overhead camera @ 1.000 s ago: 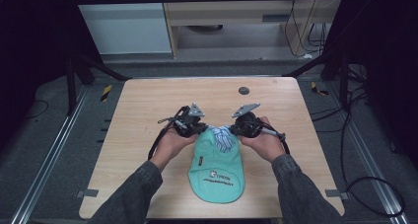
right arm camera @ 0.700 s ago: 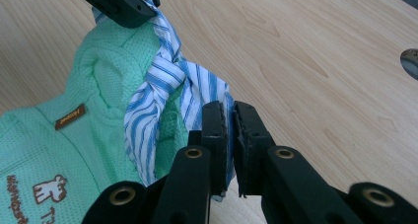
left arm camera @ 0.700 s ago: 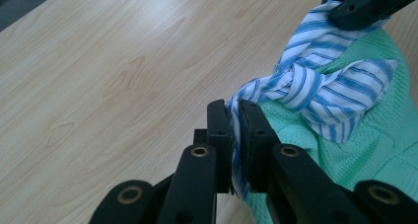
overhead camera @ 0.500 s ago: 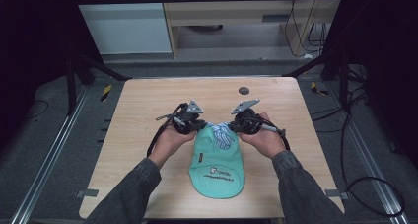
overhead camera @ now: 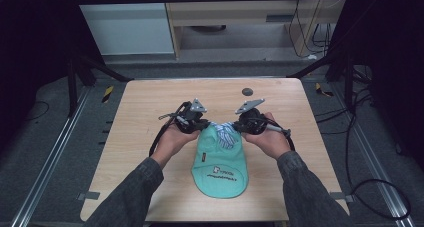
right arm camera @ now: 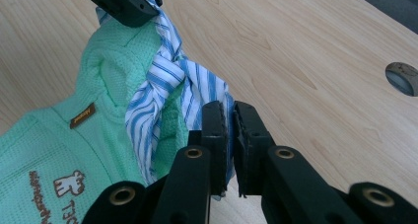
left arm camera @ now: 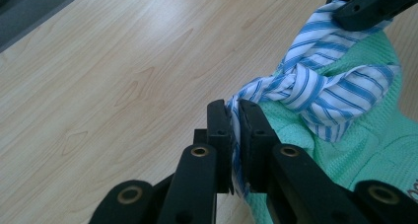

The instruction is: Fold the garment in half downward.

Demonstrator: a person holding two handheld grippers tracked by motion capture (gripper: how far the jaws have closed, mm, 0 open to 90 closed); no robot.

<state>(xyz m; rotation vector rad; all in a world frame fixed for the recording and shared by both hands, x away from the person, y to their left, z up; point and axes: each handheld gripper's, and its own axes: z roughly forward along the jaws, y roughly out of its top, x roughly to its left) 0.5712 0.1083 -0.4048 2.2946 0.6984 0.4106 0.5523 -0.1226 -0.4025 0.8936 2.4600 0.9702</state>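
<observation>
The green garment carries the only writing. On its front, in the right gripper view, there is a brown print with a small animal figure and beside it the letters "TJC", as far as I can read them; a second brown line next to it is too blurred to read. Higher up, near the neck, a small brown tag has pale writing, but it is too small to read. In the high view the same print is seen as dark lines only.
</observation>
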